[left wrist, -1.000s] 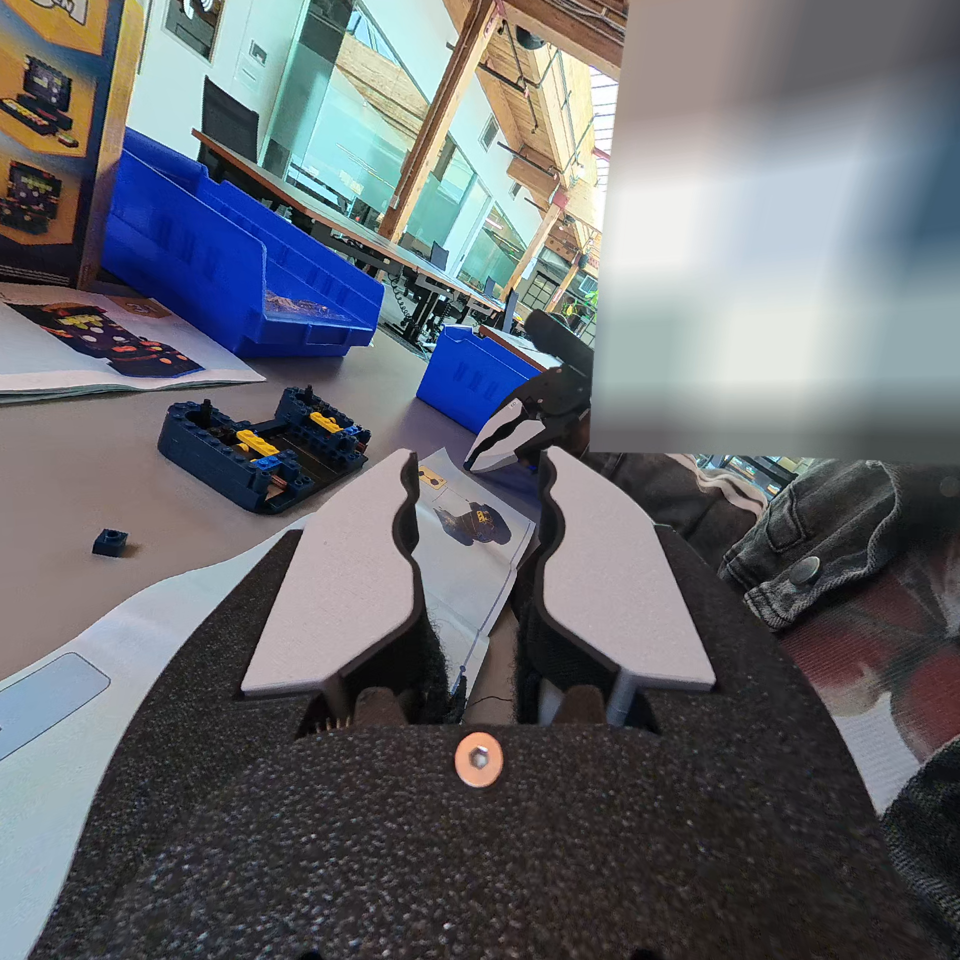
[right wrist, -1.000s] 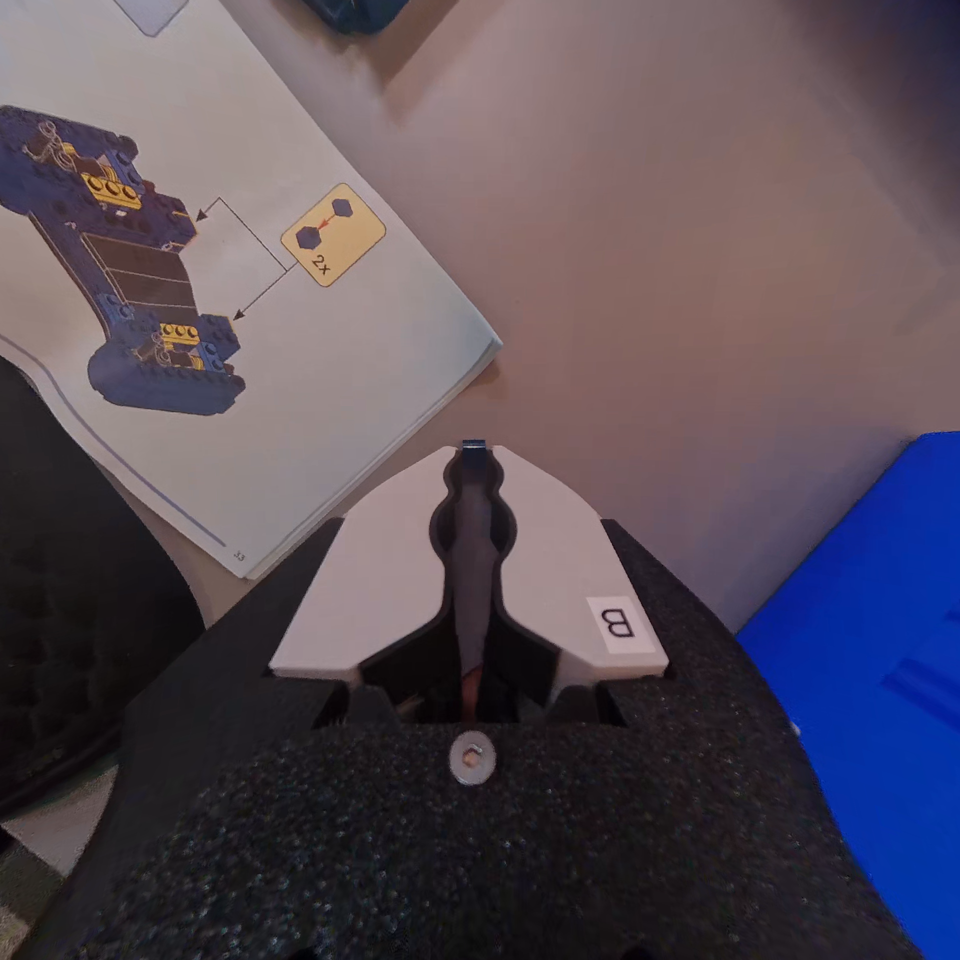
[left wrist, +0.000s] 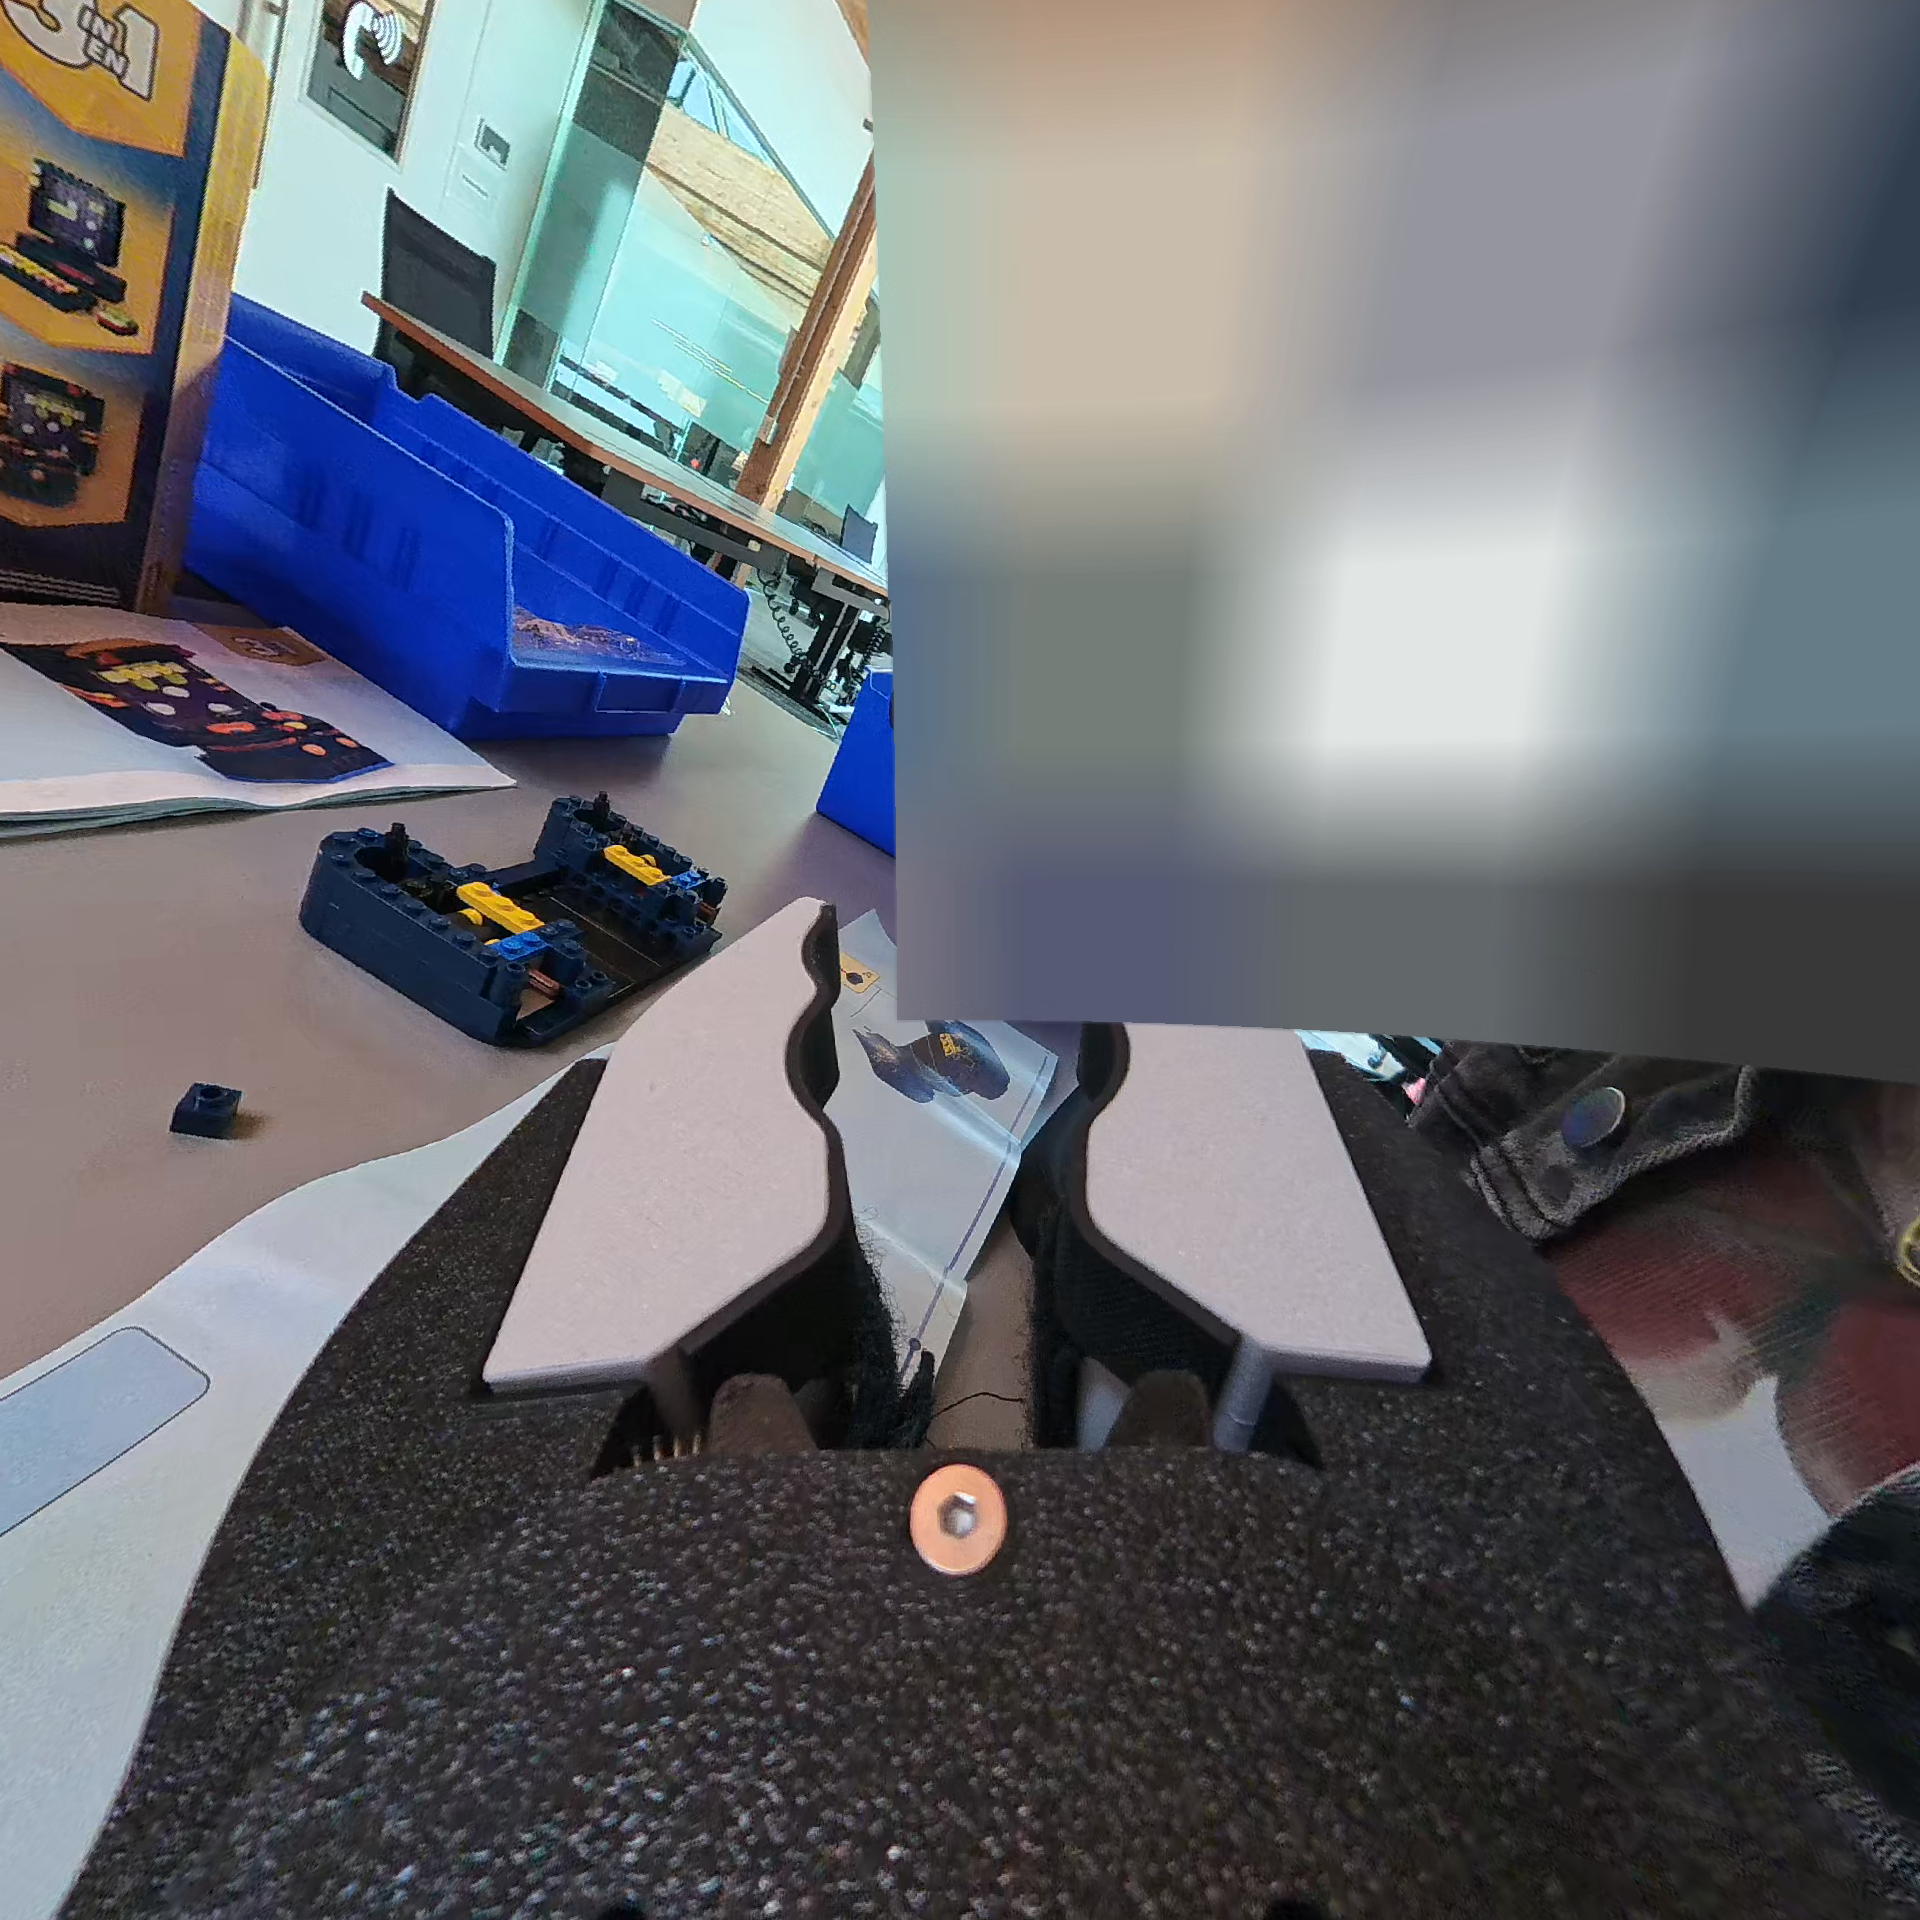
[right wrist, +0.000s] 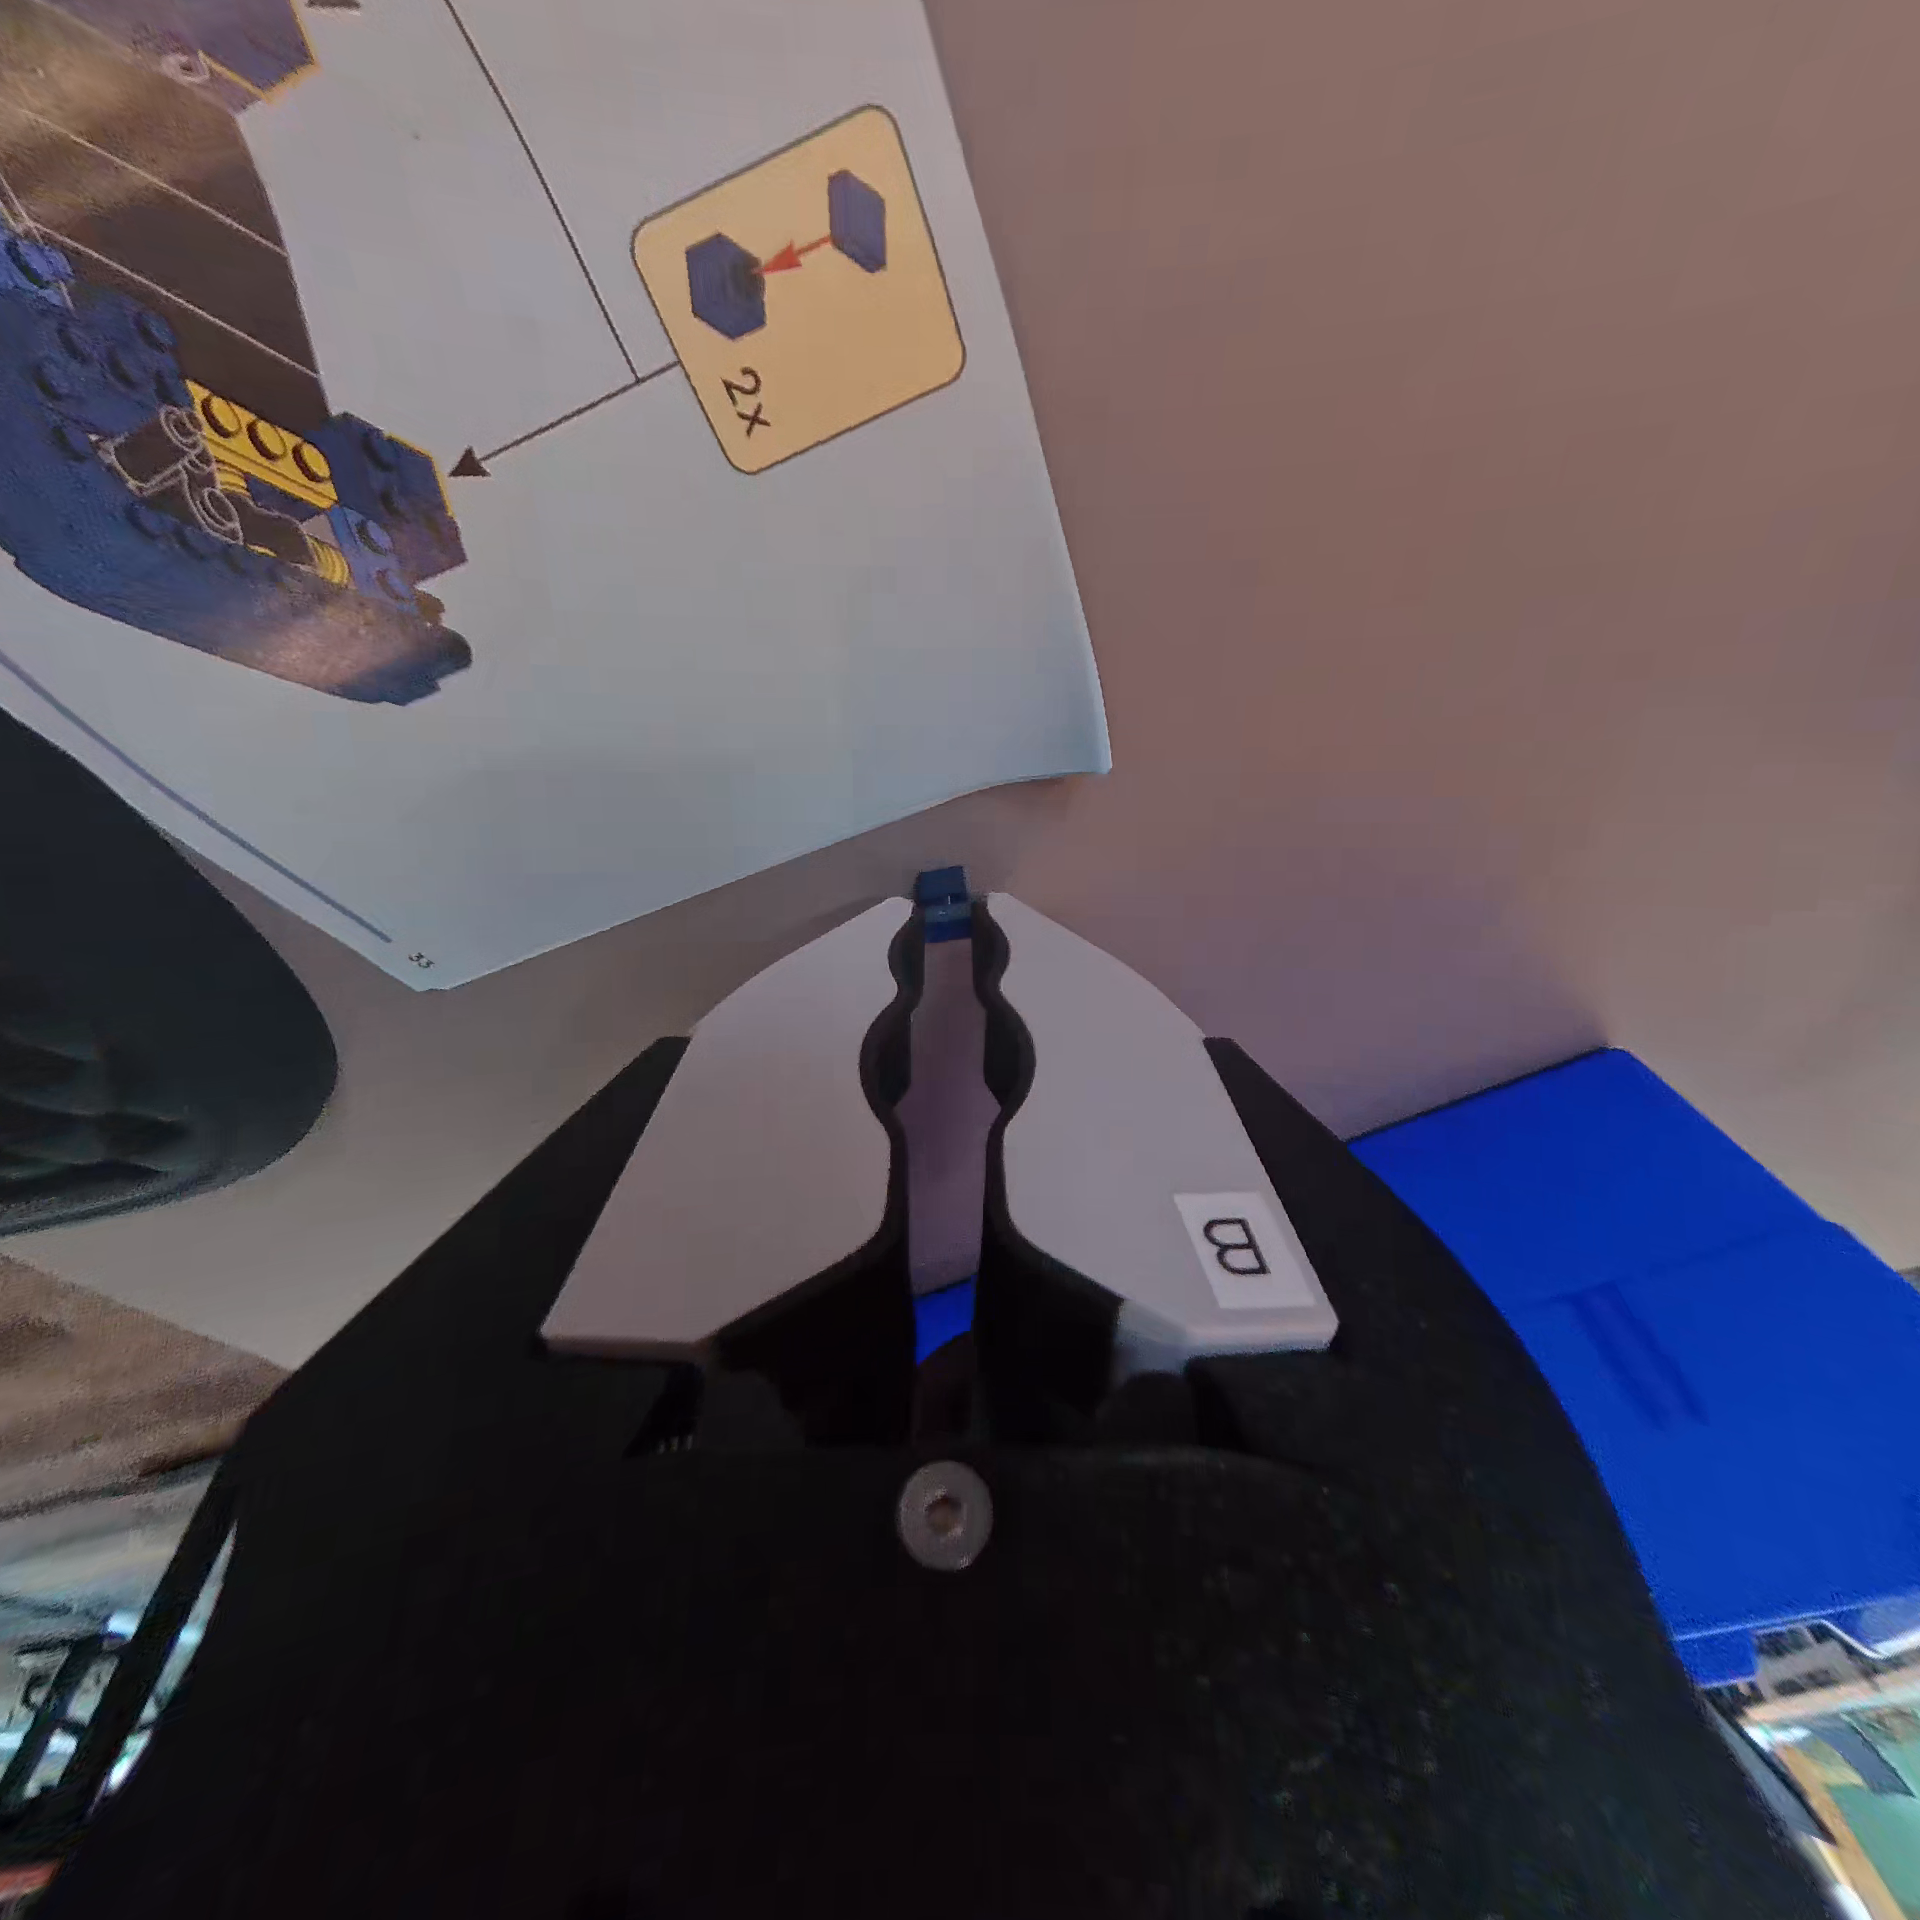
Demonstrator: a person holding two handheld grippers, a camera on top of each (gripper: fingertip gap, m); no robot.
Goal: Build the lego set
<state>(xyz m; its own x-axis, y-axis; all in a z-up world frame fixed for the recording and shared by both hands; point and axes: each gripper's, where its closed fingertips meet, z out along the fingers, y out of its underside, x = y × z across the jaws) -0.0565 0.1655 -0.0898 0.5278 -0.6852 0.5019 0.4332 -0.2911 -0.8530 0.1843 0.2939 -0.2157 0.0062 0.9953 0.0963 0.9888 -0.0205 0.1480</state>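
The right gripper (right wrist: 943, 906) pinches a small blue brick (right wrist: 941, 900) at its fingertips, just off the instruction booklet (right wrist: 665, 665); the left gripper (left wrist: 956, 1023) gapes empty; the dark-blue brick assembly (left wrist: 509, 925) lies ahead-left of it.

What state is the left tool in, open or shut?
Open. The left tool has its fingers spread wide, nothing between them; the instruction booklet on the table shows through the gap.
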